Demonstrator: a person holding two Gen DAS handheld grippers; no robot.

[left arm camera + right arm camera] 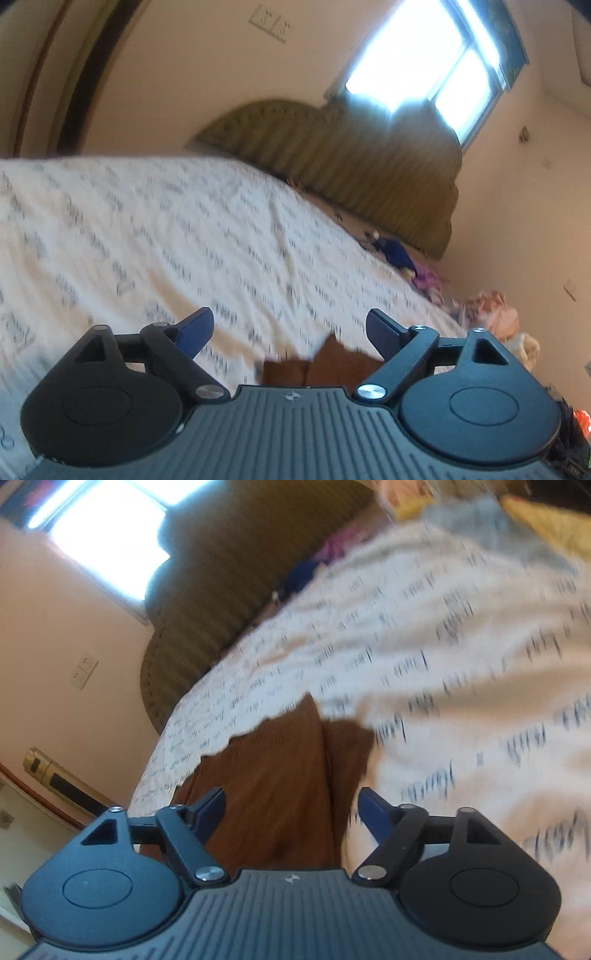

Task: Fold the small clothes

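A small brown ribbed garment (273,775) lies on the bed's white printed sheet (443,646). In the right wrist view it fills the space between and ahead of my right gripper (291,808), which is open and empty just above it. In the left wrist view only a corner of the brown garment (325,363) shows, low between the fingers of my left gripper (290,328), which is open and empty over the sheet (147,240). Both views are blurred.
A padded olive headboard (369,166) stands at the far end of the bed under a bright window (424,55). A pile of other clothes, blue, purple and pink (424,269), lies near the headboard. Grey and yellow cloth (498,517) lies at the bed's far side.
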